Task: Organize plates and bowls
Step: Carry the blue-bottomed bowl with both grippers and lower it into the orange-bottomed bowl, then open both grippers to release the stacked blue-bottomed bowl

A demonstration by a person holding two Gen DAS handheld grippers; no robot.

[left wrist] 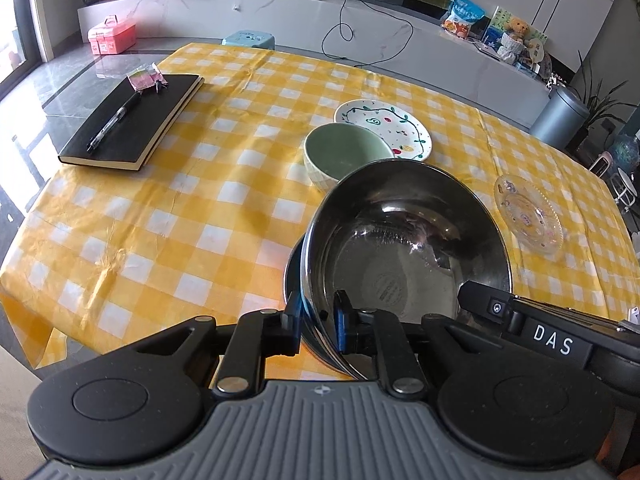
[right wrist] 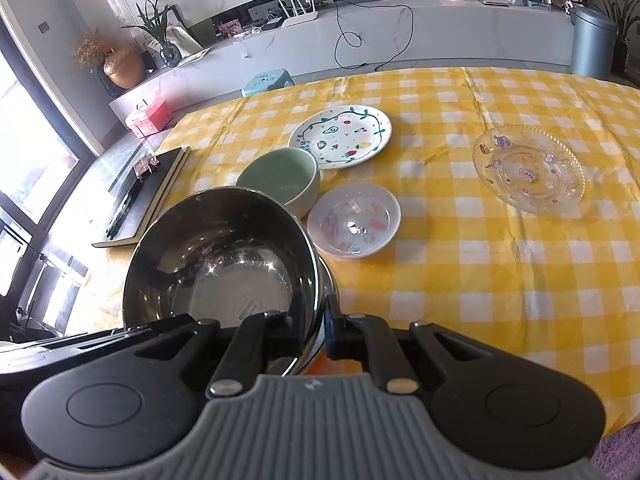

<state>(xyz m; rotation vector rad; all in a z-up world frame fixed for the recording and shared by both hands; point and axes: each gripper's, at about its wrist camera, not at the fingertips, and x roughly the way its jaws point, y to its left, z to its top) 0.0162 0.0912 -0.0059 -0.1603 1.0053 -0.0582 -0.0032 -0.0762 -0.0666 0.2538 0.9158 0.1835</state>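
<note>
Both grippers hold one steel bowl [left wrist: 404, 240] by its rim, above the near part of the table. My left gripper [left wrist: 318, 320] is shut on its left rim. My right gripper [right wrist: 316, 322] is shut on the right rim of the steel bowl [right wrist: 224, 252]. Behind it stand a green bowl [left wrist: 344, 154] [right wrist: 280, 180], a painted white plate [left wrist: 386, 126] [right wrist: 342, 136], a small clear plastic bowl [right wrist: 354, 220] and a clear glass plate [left wrist: 528, 216] [right wrist: 528, 168]. The steel bowl hides the plastic bowl in the left wrist view.
A yellow checked cloth [left wrist: 208, 200] [right wrist: 480, 280] covers the table. A black notebook [left wrist: 132, 128] [right wrist: 140, 196] with a pen [left wrist: 112, 124] lies at the far left. A blue stool [left wrist: 248, 40] and a grey bin [right wrist: 592, 44] stand beyond the table.
</note>
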